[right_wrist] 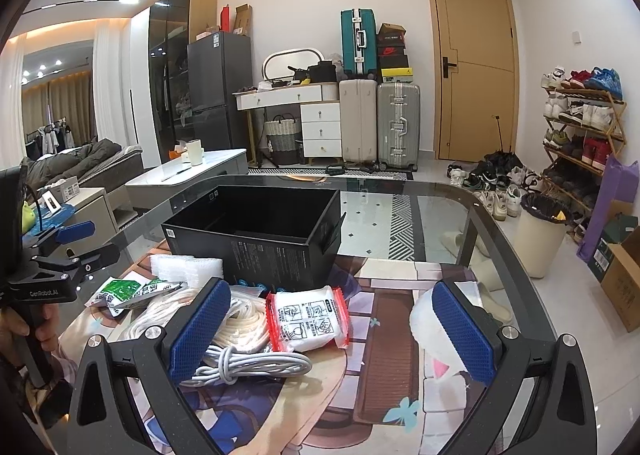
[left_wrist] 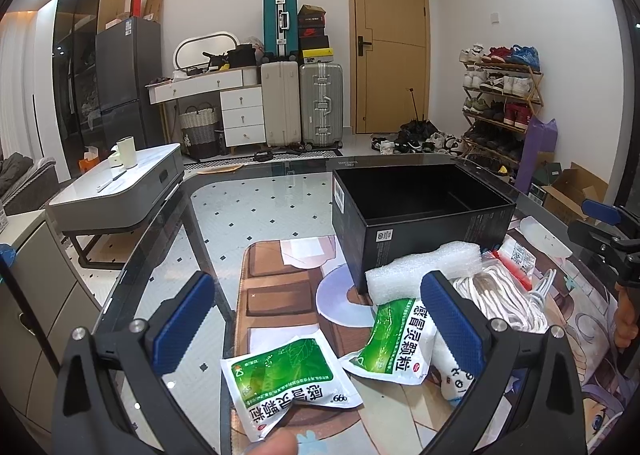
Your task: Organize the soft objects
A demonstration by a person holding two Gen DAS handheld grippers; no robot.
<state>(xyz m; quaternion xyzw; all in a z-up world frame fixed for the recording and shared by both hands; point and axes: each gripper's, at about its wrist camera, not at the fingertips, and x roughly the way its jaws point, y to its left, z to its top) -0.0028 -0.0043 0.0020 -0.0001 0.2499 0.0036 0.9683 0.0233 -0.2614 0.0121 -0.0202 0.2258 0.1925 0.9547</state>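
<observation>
Open black box (right_wrist: 280,255), inside dark and bare, sachets (left_wrist: 288,379) outside.

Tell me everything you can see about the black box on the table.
The black box is an open-topped rectangular carton, looks like matte cardboard, with small white print and a white label on its outer walls. It stands upright on the glass table, partly on the illustrated mat. Nothing can be seen in the part of its dark interior that shows, and the left wrist view shows a low divider or step in it. White foam wrap lies against its near wall; the red-edged white packet lies just in front. Neither gripper touches it.
</observation>
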